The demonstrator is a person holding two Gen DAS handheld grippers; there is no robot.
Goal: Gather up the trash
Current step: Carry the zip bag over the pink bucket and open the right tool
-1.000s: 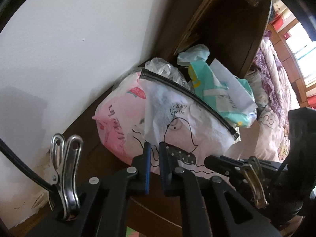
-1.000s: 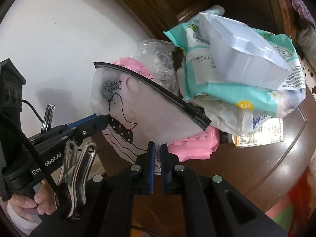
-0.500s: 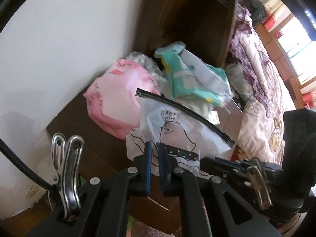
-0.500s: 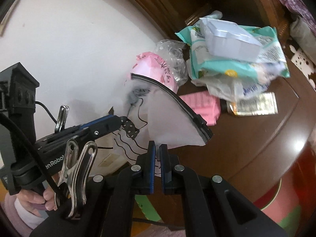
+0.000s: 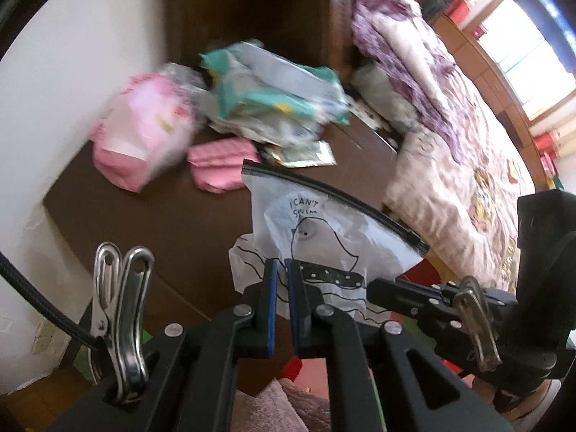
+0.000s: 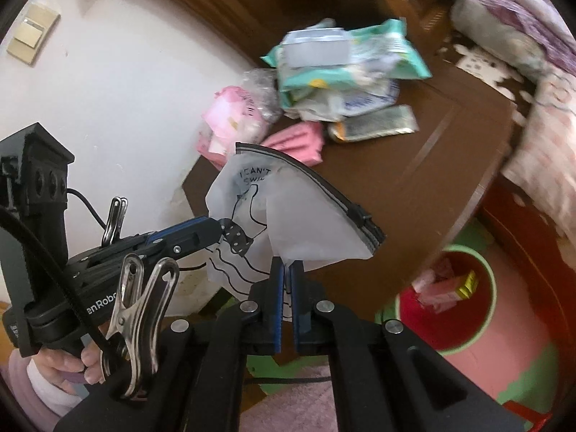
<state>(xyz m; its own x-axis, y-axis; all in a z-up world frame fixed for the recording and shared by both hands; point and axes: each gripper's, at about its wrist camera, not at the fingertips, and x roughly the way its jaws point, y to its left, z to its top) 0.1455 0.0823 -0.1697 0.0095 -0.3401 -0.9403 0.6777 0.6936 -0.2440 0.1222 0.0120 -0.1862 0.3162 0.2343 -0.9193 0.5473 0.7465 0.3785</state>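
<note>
Both grippers, left (image 5: 280, 270) and right (image 6: 288, 270), pinch the zip bag (image 6: 288, 216). Keep them clamped; carry it over the red bin (image 6: 464, 288).

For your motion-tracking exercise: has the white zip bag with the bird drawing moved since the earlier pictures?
Yes. The zip bag, pinched by both grippers, has come away from the pink packet it overlapped, towards the table's near edge, the pile now behind it.
</note>
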